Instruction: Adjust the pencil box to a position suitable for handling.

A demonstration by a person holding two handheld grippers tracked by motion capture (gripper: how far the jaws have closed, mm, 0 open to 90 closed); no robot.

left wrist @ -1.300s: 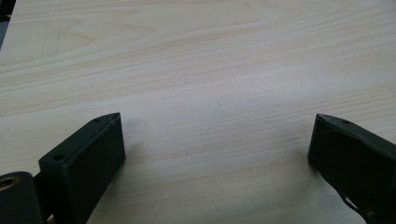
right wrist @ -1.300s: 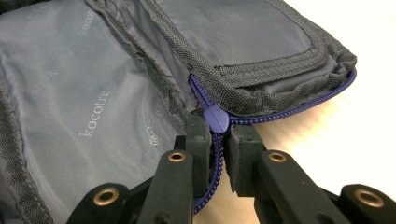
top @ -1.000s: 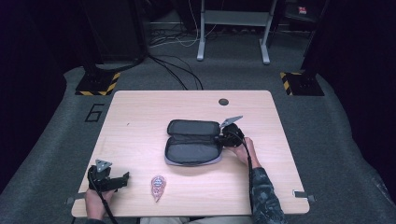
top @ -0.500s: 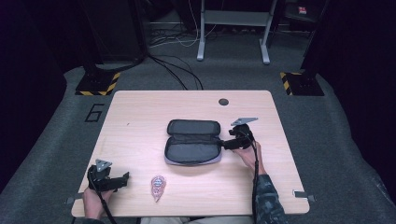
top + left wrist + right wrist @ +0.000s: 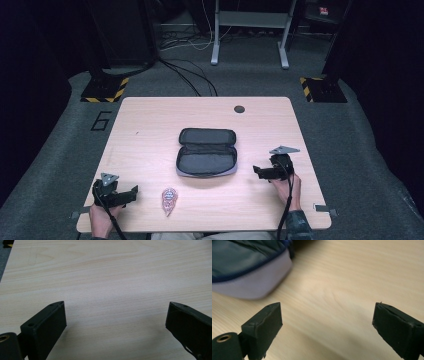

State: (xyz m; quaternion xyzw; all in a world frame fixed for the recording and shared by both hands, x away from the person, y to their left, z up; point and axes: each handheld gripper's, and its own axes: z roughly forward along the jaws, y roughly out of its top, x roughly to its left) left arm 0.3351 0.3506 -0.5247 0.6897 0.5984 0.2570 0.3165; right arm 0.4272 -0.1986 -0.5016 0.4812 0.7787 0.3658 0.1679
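The right gripper (image 5: 261, 172) sits at the lower right of the high view, jaws spread wide with bare wood between them; its own view shows the grey-edged corner of the open zip pouch (image 5: 249, 270) at the upper left, just beyond the left jaw and apart from it; in the high view that pouch (image 5: 206, 152) lies unzipped at the centre of the wooden table (image 5: 150, 130), lid folded back; the left gripper (image 5: 131, 192) rests at the lower left, jaws likewise parted over empty wood; a small pink wrapped packet (image 5: 168, 200) lies just right of it, near the bottom edge.
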